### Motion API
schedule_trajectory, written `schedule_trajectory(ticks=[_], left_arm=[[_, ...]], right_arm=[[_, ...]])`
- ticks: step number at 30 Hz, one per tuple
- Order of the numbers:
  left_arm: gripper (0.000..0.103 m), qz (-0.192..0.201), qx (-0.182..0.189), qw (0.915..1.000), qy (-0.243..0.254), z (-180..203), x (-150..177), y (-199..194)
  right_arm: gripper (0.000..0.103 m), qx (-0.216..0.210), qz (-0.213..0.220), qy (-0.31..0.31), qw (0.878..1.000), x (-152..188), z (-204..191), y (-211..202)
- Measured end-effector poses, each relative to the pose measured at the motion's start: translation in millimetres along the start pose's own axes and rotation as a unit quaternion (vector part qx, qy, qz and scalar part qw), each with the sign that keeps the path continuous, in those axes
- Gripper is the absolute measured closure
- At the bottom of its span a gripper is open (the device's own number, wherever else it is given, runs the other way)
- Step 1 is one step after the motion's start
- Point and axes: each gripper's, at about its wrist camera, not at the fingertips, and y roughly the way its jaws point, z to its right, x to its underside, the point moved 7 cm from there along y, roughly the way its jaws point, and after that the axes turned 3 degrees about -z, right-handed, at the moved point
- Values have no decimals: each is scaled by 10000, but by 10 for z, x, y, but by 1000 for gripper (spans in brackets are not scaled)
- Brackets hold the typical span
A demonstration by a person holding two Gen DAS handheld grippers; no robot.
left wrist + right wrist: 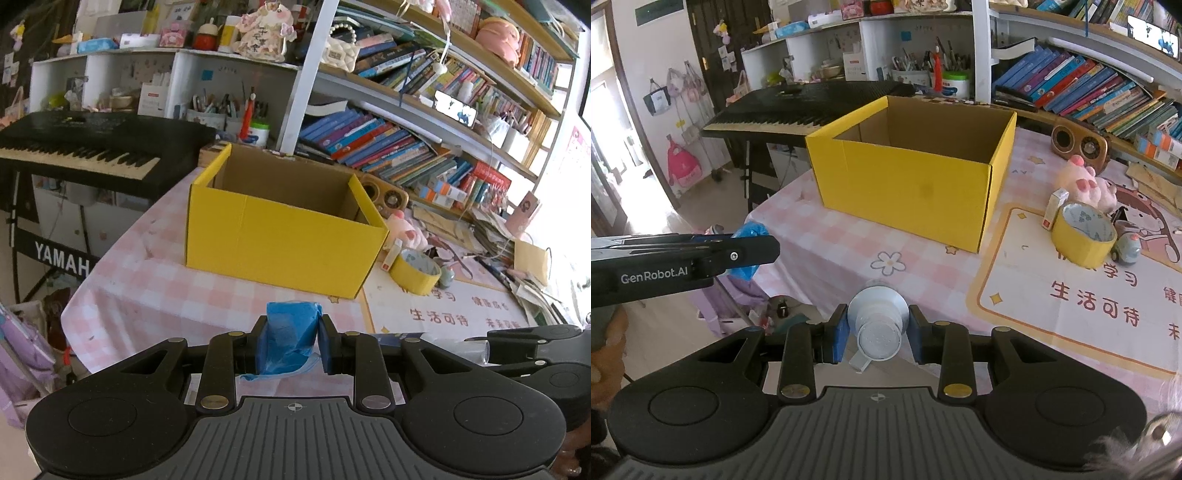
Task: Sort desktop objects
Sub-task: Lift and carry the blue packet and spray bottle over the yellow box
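Note:
An open yellow cardboard box [280, 236] stands on the pink checked tablecloth; it also shows in the right wrist view [912, 192]. My left gripper [290, 341] is shut on a roll of blue plastic bags [290, 332], held above the table's near edge in front of the box; from the right wrist view it enters at the left [753, 251]. My right gripper [877, 334] is shut on a small white bottle with a perforated cap [879, 325], in front of the box. The box's floor is hidden.
Right of the box lie a yellow tape roll [1084, 234], a small white carton [1054, 208], a pink plush toy [1087, 184] and a small toy car [1128, 243]. A wooden radio [1080, 146] and bookshelves stand behind. A keyboard [798, 107] sits left of the table.

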Motion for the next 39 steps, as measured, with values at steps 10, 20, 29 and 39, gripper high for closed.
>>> schedule_trajectory(ticks=[10, 20, 29, 39], left_arm=[[78, 34, -3, 10000, -1, 28, -102, 77], [78, 188, -34, 9998, -21, 55, -354, 159], [78, 531, -9, 9985, 88, 127, -756, 244], [78, 880, -224, 9959, 23, 78, -1240, 592]], right_arm=[[73, -17, 83, -44, 10000, -133, 9, 5], [73, -105, 229, -147, 9996, -379, 73, 12], [73, -217, 544, -251, 9980, -807, 170, -26], [73, -384, 794, -645, 9940, -1420, 360, 151]])
